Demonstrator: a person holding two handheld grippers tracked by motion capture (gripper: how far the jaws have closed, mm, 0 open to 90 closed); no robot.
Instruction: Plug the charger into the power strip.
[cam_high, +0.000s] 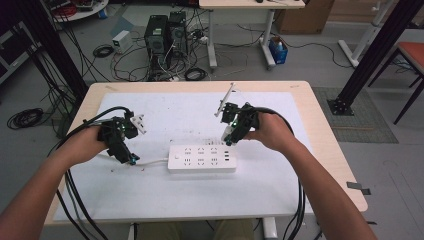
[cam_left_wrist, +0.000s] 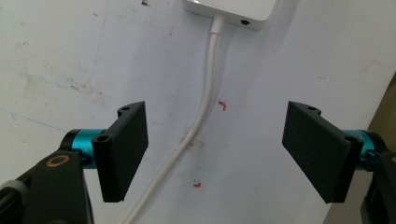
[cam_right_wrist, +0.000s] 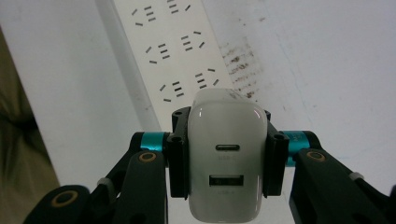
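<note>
Two forearms come in from the near edge of a white-topped table (cam_high: 150, 200), each hand w/ a black two-jaw gripper.

Right gripper (cam_right_wrist: 227, 154): jaws clamp a white USB charger (cam_right_wrist: 227, 163) by its flat sides, port face toward the camera, 2 ports on it. It hangs just above the right end of the white power strip (cam_high: 202, 158), which lies mid-table, lengthwise left to right.

Left gripper (cam_left_wrist: 215, 154): jaws wide apart, holding nothing, straddling the strip's white cord (cam_left_wrist: 205, 102) w/o touching it, near the strip's left end.

To do this step well, I'd judge: square the charger's prongs (hidden under its body) to one socket group, keep it upright, come straight down, not at a slant. Left gripper could pin the strip or cord so the strip doesn't slide under the push.

Count: 1 charger, 1 strip, 1 cord, 2 grippers. Strip top has approx 6 socket groups in two rows, plus small ports at the right end; too small to count surely.

Far beyond the table: 2 dark PC towers (cam_high: 166, 35) on the floor amid loose cables.
</note>
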